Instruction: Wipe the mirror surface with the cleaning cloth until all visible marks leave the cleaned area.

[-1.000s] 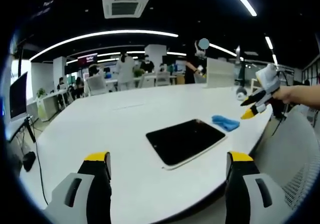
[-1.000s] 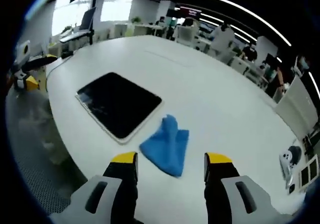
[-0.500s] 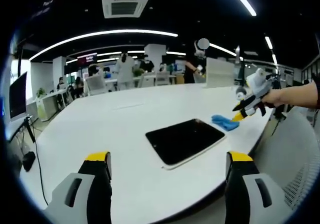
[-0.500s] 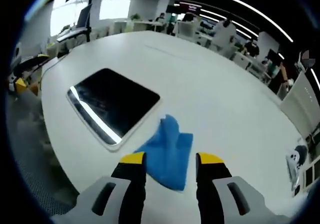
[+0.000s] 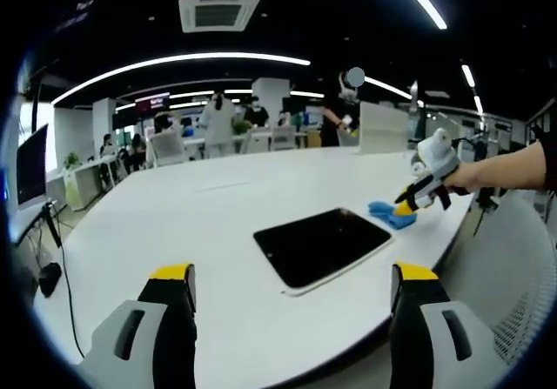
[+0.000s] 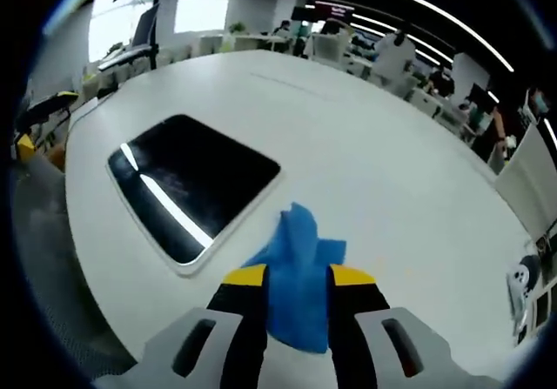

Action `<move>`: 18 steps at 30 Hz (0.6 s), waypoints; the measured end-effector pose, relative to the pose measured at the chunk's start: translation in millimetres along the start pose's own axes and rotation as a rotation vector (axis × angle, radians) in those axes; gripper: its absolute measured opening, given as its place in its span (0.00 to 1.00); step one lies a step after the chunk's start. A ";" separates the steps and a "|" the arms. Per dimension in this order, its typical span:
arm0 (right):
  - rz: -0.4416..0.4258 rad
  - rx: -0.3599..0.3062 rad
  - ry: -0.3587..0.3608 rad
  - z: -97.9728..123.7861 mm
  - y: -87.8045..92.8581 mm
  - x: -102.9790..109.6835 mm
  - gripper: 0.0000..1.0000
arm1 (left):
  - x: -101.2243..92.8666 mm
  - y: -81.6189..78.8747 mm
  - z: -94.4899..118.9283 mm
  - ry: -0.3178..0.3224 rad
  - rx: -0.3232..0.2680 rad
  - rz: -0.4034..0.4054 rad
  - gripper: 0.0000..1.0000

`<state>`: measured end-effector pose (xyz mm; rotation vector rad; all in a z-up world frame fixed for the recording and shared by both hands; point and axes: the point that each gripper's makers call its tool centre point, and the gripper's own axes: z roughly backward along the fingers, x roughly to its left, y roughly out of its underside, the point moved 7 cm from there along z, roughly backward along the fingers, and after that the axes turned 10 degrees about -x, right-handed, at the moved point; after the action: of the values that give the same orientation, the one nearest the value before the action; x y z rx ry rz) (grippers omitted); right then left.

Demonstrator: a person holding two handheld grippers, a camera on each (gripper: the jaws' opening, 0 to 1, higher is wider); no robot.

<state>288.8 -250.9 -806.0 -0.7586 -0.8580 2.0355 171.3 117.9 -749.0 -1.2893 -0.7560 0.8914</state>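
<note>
The mirror (image 5: 322,245) is a dark rounded rectangle with a pale rim, lying flat on the white table (image 5: 209,206). In the right gripper view the mirror (image 6: 196,180) reflects a ceiling light strip. Beside its far corner lies the blue cleaning cloth (image 5: 389,213). My right gripper (image 5: 406,206), held by a hand reaching in from the right, is down on the cloth. In its own view the right gripper (image 6: 298,276) has its yellow-tipped jaws pressed in on the bunched cloth (image 6: 300,250). My left gripper (image 5: 291,285) stands open short of the mirror, holding nothing.
The table's curved near edge (image 5: 348,354) runs just behind my left jaws. A mesh chair (image 5: 513,267) stands at the right. A monitor (image 5: 30,167) is at the far left. Desks, chairs and several people fill the background beyond the table.
My right gripper has dropped onto the cloth and its jaws have narrowed from wide apart to pinching the cloth, which has bunched up. The left gripper has held still.
</note>
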 end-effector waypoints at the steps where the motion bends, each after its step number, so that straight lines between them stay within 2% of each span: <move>1: -0.004 0.002 0.004 -1.5 0.4 -2.3 0.19 | 0.0 0.1 -0.1 0.001 0.001 0.001 0.92; 7: -0.045 -0.002 0.013 -6.1 0.7 -7.1 0.09 | 0.9 -0.8 -0.2 -0.013 -0.007 -0.003 0.95; 9: -0.071 -0.003 0.008 -8.4 1.2 -6.0 0.09 | 0.9 -0.5 -0.4 -0.014 -0.003 -0.001 0.95; 16: -0.083 0.031 0.009 -18.2 9.2 -4.3 0.09 | 0.4 0.2 -0.4 -0.009 0.005 0.001 0.94; 18: -0.102 0.020 0.007 -18.5 8.7 -3.6 0.08 | 0.2 0.3 -0.4 -0.009 0.007 0.001 0.94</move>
<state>300.6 -252.2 -823.0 -0.6964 -0.8543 1.9473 171.7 117.9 -749.4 -1.2807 -0.7589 0.9008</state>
